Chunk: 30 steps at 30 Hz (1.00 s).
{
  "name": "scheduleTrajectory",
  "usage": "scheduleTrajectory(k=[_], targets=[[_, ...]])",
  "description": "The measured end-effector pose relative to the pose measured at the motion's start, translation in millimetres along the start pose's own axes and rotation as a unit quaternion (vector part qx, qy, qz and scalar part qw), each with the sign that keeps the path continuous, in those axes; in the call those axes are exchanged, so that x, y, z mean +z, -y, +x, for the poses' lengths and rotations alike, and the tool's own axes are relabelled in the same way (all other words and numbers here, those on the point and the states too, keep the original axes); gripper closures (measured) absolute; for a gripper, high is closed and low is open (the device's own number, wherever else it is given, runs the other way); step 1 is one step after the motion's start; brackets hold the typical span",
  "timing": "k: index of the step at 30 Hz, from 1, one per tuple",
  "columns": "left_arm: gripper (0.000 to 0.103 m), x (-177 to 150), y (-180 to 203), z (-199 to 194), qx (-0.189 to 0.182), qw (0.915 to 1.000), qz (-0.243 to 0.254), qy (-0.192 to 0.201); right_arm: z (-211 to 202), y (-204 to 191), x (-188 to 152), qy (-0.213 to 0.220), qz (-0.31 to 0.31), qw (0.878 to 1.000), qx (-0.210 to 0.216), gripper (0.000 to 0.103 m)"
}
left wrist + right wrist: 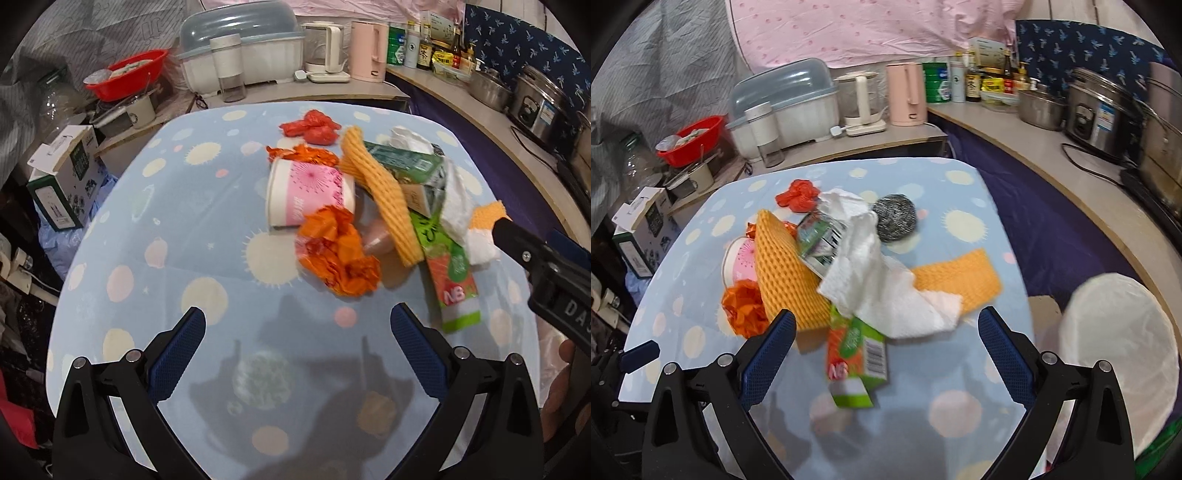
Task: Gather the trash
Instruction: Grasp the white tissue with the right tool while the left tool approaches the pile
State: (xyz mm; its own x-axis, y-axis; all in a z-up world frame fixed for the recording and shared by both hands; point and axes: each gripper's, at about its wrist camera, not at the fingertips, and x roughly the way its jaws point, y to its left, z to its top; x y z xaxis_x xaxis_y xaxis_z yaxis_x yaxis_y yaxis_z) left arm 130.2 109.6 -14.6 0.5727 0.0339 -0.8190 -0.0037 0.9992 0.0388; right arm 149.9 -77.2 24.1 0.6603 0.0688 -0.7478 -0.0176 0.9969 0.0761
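The trash lies heaped in the middle and right of the bench (122,258), which wears a pale blue cloth printed with dots and suns. Nothing in the pile is in either gripper's hold.

The left gripper (297,328) hovers over bare cloth short of the pile, jaws spread wide and empty. Nearest ahead of it lies crumpled orange wrapper (338,254), resting against a tipped pink paper cup (310,194). A long yellow foam net (380,195) lies diagonally over the heap, and a green-and-orange carton (454,280) points toward the near edge.

The right gripper (886,332) also stands released, its jaws straddling the near end of the same carton (855,354) and the lower corner of a white paper towel (886,280), but closed on neither. A steel scouring ball (895,218) sits beyond the towel, and a crumpled red bag (798,194) lies at the far side. Off the right edge of the bench stands a bin with a white liner (1119,350), mouth open.

This looks like the approach to a pick with the pile still whole. The right gripper seems best placed: it needs to descend over the towel or carton, close on one piece only, lift it clear, and swing right to the bin. The towel drapes over other pieces, so a slow lift would avoid dragging them along.
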Motion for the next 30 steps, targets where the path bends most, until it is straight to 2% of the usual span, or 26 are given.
scheduleTrajectory(k=[5,8,11,13,15,16,21,30], targets=[[0.007,11.0,-13.0,12.7,-0.003,0.9999,-0.013,-0.001,28.7,-13.1,9.5,-0.014,-0.004,1.000,0.007,0.019],[0.007,16.2,-16.7,17.9,-0.007,0.9998,-0.018,0.002,42.9,-16.7,11.0,-0.024,-0.005,1.000,0.004,0.030],[0.007,21.1,-17.9,22.9,-0.015,0.9996,-0.022,0.002,54.3,-15.6,8.9,-0.040,-0.003,0.999,0.002,0.047],[0.007,24.7,-17.4,25.3,-0.019,0.9995,-0.025,0.002,57.6,-13.0,6.0,-0.048,0.001,0.999,0.002,0.071],[0.007,27.9,-15.5,27.5,-0.025,0.9993,-0.028,0.001,56.1,-8.5,2.8,-0.050,0.006,0.999,0.001,0.083],[0.007,29.7,-14.2,28.8,-0.029,0.9992,-0.028,0.000,53.4,-5.5,1.9,-0.048,0.010,0.999,0.002,0.086],[0.007,38.7,0.4,28.3,-0.048,0.9987,-0.018,0.008,26.8,9.8,-1.5,-0.025,0.022,0.999,0.001,0.092],[0.007,60.9,33.5,45.6,-0.074,0.9972,-0.001,0.012,-16.0,38.2,-6.2,-0.005,0.046,0.999,-0.001,0.092]])
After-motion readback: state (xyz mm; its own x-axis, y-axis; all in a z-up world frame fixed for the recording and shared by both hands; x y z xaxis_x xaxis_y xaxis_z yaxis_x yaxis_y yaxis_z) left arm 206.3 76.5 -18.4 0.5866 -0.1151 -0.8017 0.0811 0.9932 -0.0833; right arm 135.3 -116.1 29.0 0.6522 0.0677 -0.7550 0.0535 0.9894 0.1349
